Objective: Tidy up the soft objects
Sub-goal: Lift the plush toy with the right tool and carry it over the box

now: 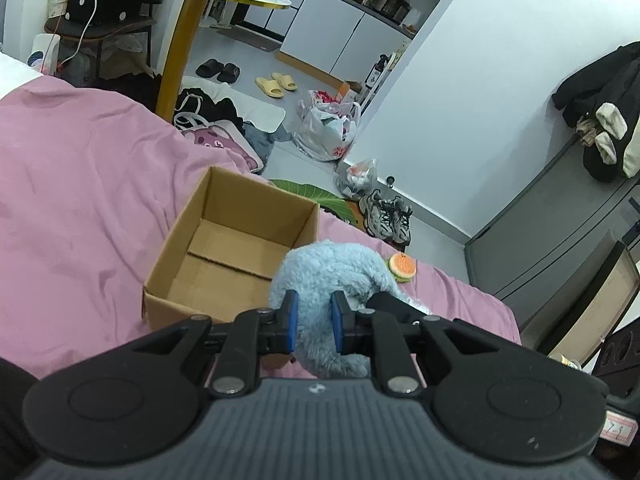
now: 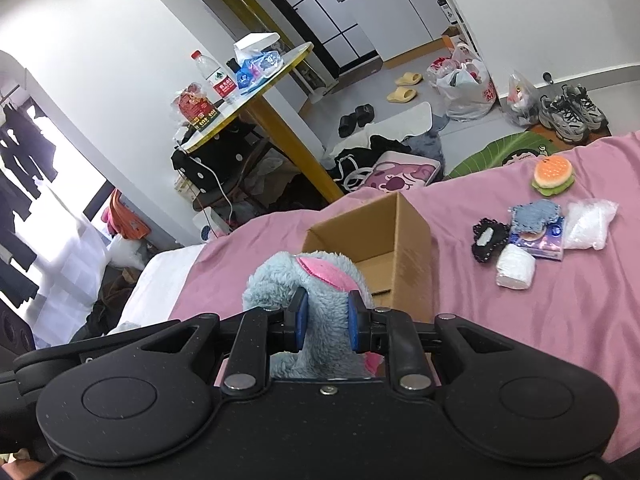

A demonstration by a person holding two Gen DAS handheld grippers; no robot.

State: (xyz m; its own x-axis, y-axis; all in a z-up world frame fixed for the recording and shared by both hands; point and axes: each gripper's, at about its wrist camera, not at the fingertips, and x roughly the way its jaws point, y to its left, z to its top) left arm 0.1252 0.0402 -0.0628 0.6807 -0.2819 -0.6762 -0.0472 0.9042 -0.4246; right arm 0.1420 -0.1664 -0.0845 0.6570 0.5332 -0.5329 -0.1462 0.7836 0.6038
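A blue plush toy [image 1: 332, 268] with a pink ear [image 2: 326, 270] is held by both grippers. My left gripper [image 1: 314, 322] is shut on one part of it, just right of an open, empty cardboard box [image 1: 224, 256] on the pink bedsheet. My right gripper [image 2: 325, 322] is shut on another part of the plush toy [image 2: 296, 280], in front of the box [image 2: 384, 240]. A plush burger [image 2: 553, 176] lies on the bed beyond, also seen in the left wrist view [image 1: 402, 267].
On the pink bed [image 2: 540, 320], right of the box, lie a black lacy item [image 2: 488, 238], a blue knit piece [image 2: 534, 214], a tissue pack [image 2: 538, 240], a white roll [image 2: 516, 268] and a clear bag [image 2: 590, 224]. A round yellow table [image 2: 256, 96] and floor clutter stand beyond the bed.
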